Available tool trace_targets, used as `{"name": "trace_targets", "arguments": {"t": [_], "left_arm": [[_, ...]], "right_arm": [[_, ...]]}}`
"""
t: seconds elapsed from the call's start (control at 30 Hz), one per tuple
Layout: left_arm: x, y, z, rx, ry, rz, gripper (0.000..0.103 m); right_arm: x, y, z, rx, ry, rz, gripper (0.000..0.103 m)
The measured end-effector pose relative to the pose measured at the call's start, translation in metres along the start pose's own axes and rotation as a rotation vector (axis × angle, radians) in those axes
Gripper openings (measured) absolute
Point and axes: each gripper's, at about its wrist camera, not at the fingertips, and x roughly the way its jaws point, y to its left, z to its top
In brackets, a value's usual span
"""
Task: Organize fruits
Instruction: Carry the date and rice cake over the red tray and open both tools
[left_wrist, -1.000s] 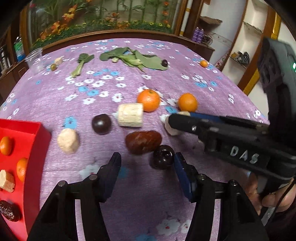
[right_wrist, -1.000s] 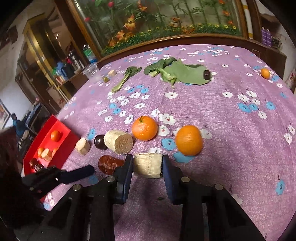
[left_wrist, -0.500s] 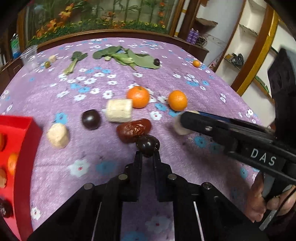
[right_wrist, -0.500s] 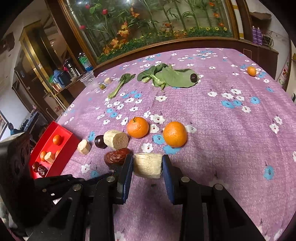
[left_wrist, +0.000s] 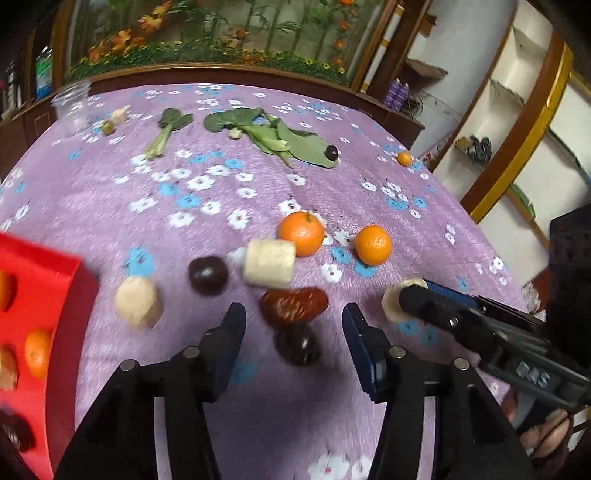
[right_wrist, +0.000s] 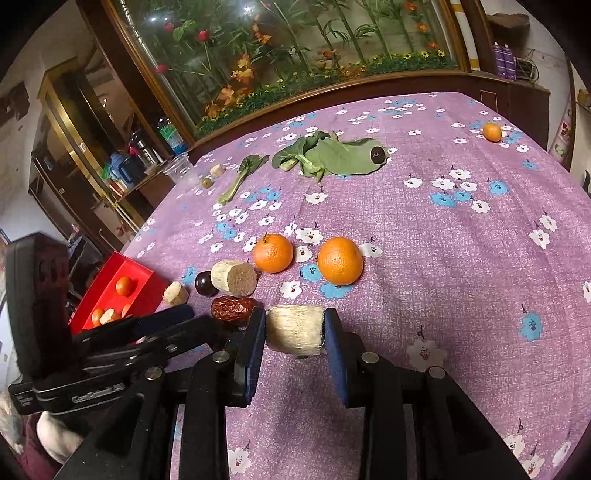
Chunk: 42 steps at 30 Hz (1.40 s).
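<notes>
The left tool (left_wrist: 293, 334) stands with its jaws spread wide over the desk (left_wrist: 369, 184). A dark plum (left_wrist: 298, 344) lies between them, untouched, just beside a red date (left_wrist: 293, 305). The right tool (left_wrist: 410, 301) clamps a pale cylinder piece (left_wrist: 392, 303).

Counter cloth (right_wrist: 461, 258) — matt, woven, purple (floral print); red tray (right_wrist: 110, 275) of smooth plastic; oranges (right_wrist: 340, 261) glossy, dimpled; date (right_wrist: 232, 309) shiny, wrinkled; cut root piece (right_wrist: 295, 329) — rough, fibrous.
</notes>
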Motion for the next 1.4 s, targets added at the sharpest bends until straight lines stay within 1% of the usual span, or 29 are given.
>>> {"name": "trace_targets", "arguments": {"t": [0.03, 0.13, 0.17, 0.2, 0.3, 0.37, 0.43, 0.57, 0.63, 0.7, 0.83, 0.87, 1.0, 1.03, 1.1, 1.17, 1.27, 1.4], "left_arm": [[0.006, -0.003, 0.002, 0.015, 0.009, 0.000, 0.053], [0.023, -0.011, 0.003, 0.058, 0.043, 0.043, 0.052], [0.023, -0.013, 0.003, 0.072, 0.030, 0.061, 0.049], [0.024, -0.014, 0.003, 0.079, 0.034, 0.074, 0.044], [0.022, -0.011, 0.001, 0.060, 0.028, 0.079, 0.044], [0.015, -0.008, 0.000, 0.047, 0.014, 0.090, 0.044], [0.006, -0.005, -0.001, 0.027, 0.001, 0.087, 0.044], [-0.034, 0.009, -0.007, -0.021, -0.058, 0.098, 0.044], [-0.054, 0.019, -0.011, -0.045, -0.090, 0.118, 0.044], [-0.081, 0.038, -0.019, -0.088, -0.130, 0.154, 0.044], [-0.126, 0.082, -0.036, -0.172, -0.192, 0.285, 0.045], [-0.138, 0.096, -0.042, -0.198, -0.207, 0.329, 0.045], [-0.164, 0.138, -0.059, -0.266, -0.229, 0.454, 0.045], [-0.169, 0.147, -0.063, -0.278, -0.229, 0.472, 0.045], [-0.176, 0.162, -0.074, -0.306, -0.224, 0.482, 0.045], [-0.178, 0.171, -0.083, -0.318, -0.214, 0.487, 0.045], [-0.178, 0.179, -0.093, -0.332, -0.194, 0.498, 0.045], [-0.180, 0.186, -0.100, -0.346, -0.192, 0.486, 0.045]], "right_arm": [[0.000, -0.001, 0.000, 0.003, 0.000, 0.003, 0.034], [0.001, -0.003, 0.000, 0.011, 0.003, 0.011, 0.034], [0.002, -0.004, 0.000, 0.012, 0.005, 0.013, 0.034], [0.002, -0.004, 0.000, 0.012, 0.006, 0.013, 0.034], [0.002, -0.002, 0.000, 0.007, 0.008, 0.013, 0.034], [0.000, 0.001, 0.000, -0.001, 0.008, 0.009, 0.034], [-0.002, 0.005, 0.000, -0.009, 0.006, 0.006, 0.034], [-0.009, 0.022, 0.001, -0.042, 0.000, 0.009, 0.034], [-0.012, 0.039, 0.001, -0.075, -0.001, 0.017, 0.034], [-0.013, 0.057, 0.000, -0.111, -0.001, 0.032, 0.034], [-0.007, 0.098, -0.004, -0.179, 0.018, 0.083, 0.034], [-0.004, 0.108, -0.005, -0.194, 0.026, 0.097, 0.034], [0.017, 0.163, -0.014, -0.266, 0.083, 0.181, 0.034], [0.023, 0.177, -0.018, -0.287, 0.098, 0.196, 0.034], [0.038, 0.206, -0.026, -0.345, 0.128, 0.217, 0.034], [0.051, 0.227, -0.033, -0.386, 0.151, 0.228, 0.035], [0.067, 0.248, -0.040, -0.428, 0.177, 0.228, 0.035], [0.088, 0.262, -0.049, -0.478, 0.195, 0.187, 0.035]]}}
